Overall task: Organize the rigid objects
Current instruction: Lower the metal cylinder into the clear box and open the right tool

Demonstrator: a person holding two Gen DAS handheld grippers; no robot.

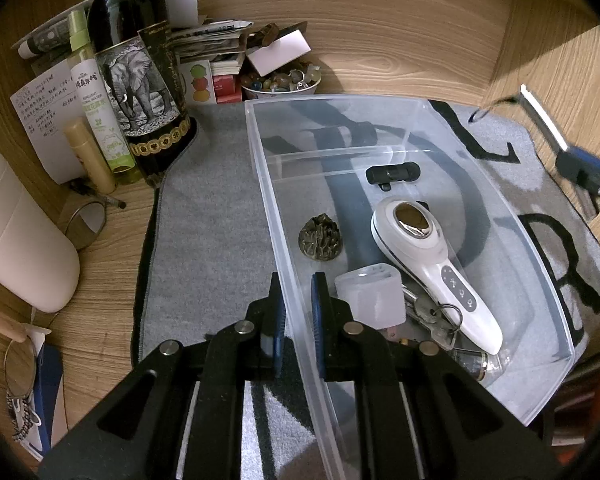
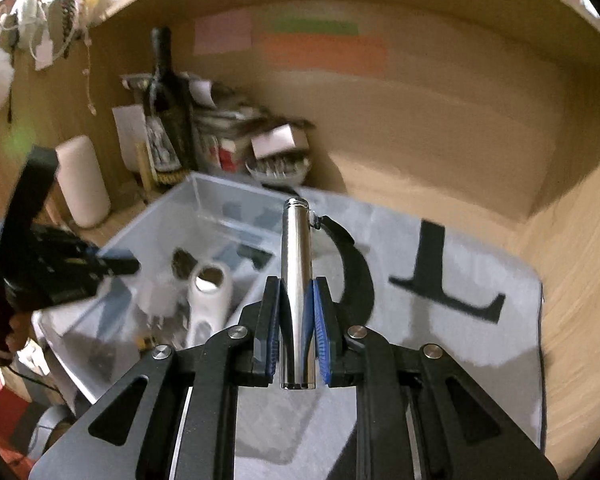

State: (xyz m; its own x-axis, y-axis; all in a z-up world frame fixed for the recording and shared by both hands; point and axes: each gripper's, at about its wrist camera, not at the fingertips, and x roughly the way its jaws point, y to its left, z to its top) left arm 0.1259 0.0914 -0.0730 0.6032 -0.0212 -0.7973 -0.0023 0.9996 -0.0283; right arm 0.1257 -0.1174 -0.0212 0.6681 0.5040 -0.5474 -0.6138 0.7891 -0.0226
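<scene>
A clear plastic bin (image 1: 540, 264) sits on a grey mat (image 1: 212, 208). In it lie a white handheld device (image 1: 428, 264), a black clip (image 1: 392, 173), a dark pinecone-like ornament (image 1: 320, 237), a white plastic block (image 1: 370, 294) and keys (image 1: 432, 316). My left gripper (image 1: 298, 292) is shut on the bin's left wall. My right gripper (image 2: 296, 292) is shut on a shiny metal cylinder (image 2: 296, 280) with a black strap, held above the mat right of the bin (image 2: 204, 208). The right gripper also shows in the left wrist view (image 1: 580, 168), blurred.
A dark wine bottle (image 1: 140, 80), a spray bottle (image 1: 96, 96), a bowl of stones (image 1: 280, 80), papers and boxes crowd the back left corner. A white rounded container (image 1: 20, 236) stands left. Wooden walls enclose the desk.
</scene>
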